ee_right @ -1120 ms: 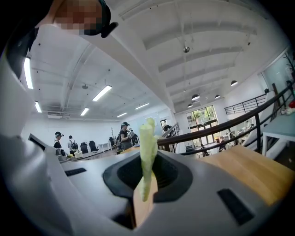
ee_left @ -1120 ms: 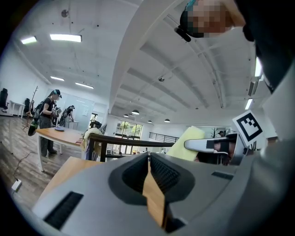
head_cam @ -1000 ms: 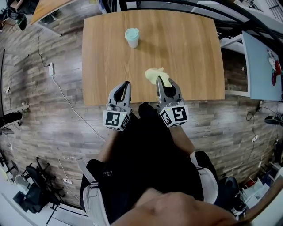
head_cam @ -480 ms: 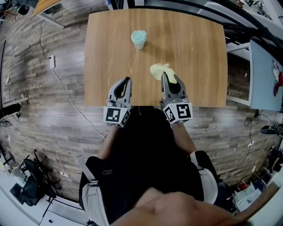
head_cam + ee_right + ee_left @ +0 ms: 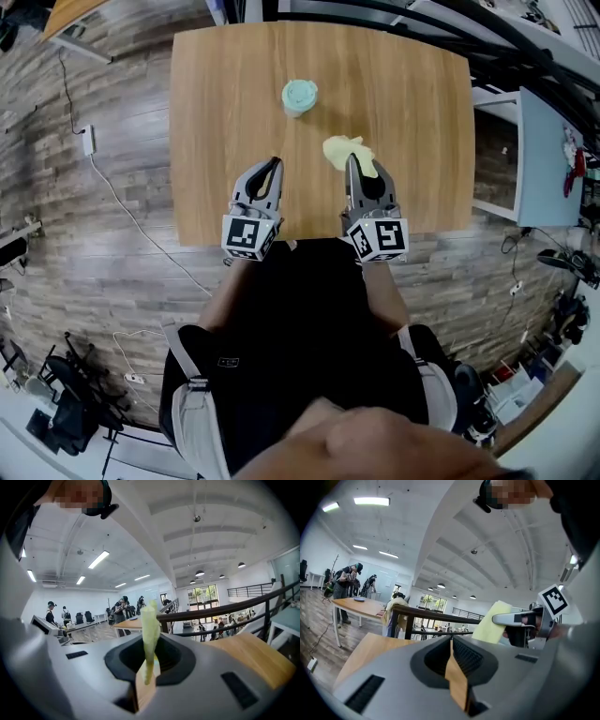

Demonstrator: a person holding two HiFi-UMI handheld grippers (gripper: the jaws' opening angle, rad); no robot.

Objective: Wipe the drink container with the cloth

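Note:
A mint-green lidded drink cup (image 5: 300,97) stands upright on the wooden table (image 5: 412,122), toward its far middle. My right gripper (image 5: 352,165) is shut on a pale yellow cloth (image 5: 348,155), which sticks out past the jaw tips above the table's near part. In the right gripper view the cloth (image 5: 149,634) stands as a thin strip pinched between the jaws. My left gripper (image 5: 273,166) is shut with nothing in it, near the table's front edge, well short of the cup. From the left gripper view the cloth (image 5: 493,621) shows held in the other gripper.
The table's front edge runs just behind both grippers, with the person's legs below it. Wood-plank floor with cables lies to the left. A light blue board (image 5: 542,150) and dark rails stand at the right. Distant people and tables show in the gripper views.
Both grippers have edged slightly forward over the table, the cloth still held in the right one. The head view has shifted a little; the cup has not moved.

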